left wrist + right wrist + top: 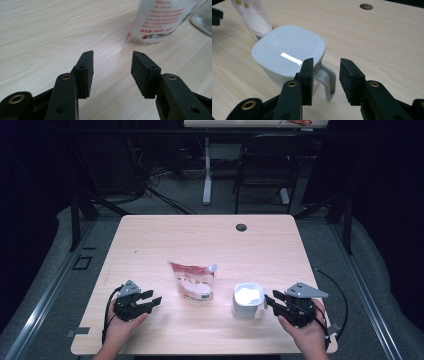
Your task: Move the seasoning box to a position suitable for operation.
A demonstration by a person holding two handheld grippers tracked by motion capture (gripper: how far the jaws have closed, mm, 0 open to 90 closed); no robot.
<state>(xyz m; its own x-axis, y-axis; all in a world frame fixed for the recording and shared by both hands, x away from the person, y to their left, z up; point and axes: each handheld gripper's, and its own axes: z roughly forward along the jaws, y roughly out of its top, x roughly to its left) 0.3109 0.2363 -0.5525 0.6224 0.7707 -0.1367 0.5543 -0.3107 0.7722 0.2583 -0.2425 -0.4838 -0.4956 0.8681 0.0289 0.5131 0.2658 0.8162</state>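
White lidded jug stands free; right gripper gapes around its handle, ungripped. Left gripper rests agape, facing the pouch.

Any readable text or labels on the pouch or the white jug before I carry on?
pouch, left gripper view: "净含量:400克" in red near the bottom edge.
pouch, same view: several lines of small red Chinese print above it, and a line beside a small red logo; too small and blurred to read.
pouch, high view: the front graphics are too small to read.
white lidded jug: no text or label visible.
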